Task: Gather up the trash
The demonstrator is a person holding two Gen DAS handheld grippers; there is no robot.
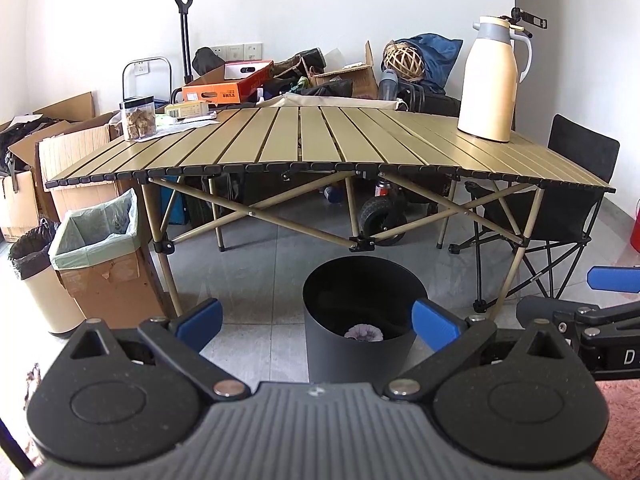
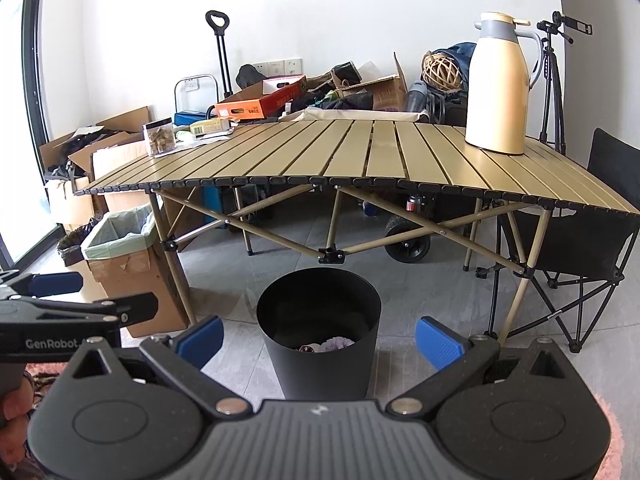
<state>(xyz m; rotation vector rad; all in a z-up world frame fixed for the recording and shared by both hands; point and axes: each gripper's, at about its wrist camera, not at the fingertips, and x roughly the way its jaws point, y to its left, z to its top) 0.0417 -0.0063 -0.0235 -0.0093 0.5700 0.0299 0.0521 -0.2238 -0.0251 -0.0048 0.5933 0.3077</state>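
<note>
Where the left wrist view looks forward, the left gripper hangs with its blue pads spread wide, nothing between them. Beyond it: one black round bin on the grey tile floor, in front of the slatted folding table; crumpled pale trash lies inside the bin. On the table: a cream thermos jug at the right, a clear jar at the left corner. Beside the table's left leg, a cardboard box lined with a green bag.

Right wrist view: right gripper, fingers likewise apart and empty (the left gripper shows at the left edge). Same bin just ahead, trash inside. Folding chair at the right.
</note>
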